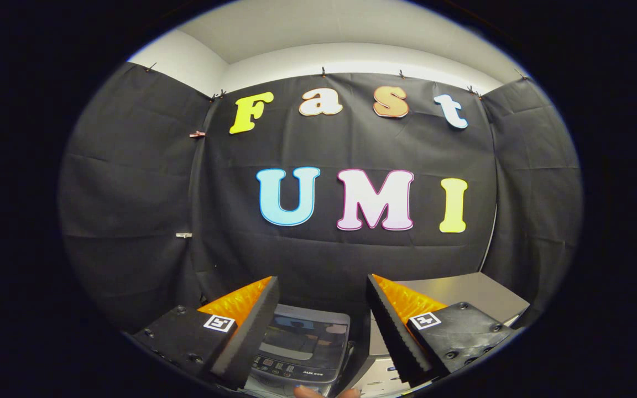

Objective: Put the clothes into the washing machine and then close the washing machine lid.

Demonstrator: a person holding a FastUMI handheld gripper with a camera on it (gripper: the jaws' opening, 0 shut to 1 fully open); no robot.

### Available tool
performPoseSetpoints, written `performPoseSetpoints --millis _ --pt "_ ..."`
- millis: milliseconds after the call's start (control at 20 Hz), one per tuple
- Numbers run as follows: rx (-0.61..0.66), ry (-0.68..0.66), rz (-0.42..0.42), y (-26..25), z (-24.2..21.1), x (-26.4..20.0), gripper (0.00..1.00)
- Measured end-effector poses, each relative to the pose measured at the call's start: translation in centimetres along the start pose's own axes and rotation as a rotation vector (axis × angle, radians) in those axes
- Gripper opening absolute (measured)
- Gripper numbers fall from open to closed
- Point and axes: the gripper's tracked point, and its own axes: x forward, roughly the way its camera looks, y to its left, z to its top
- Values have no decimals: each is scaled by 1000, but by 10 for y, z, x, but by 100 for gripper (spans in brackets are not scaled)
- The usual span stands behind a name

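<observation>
Hovering with the gripper (323,287) fingers spread wide and holding nothing, washing machine (303,345) sitting lid-down just below between them.

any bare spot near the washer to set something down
The grey cabinet top right of the washing machine, against the black cloth wall, is bare. It is tight below, where the open tongs straddle the washer's closed lid and fingertips poke in.
</observation>
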Motion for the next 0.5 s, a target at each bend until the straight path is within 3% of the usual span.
performPoseSetpoints --millis 500 --pt "28 23 -139 -27 -17 -23 99"
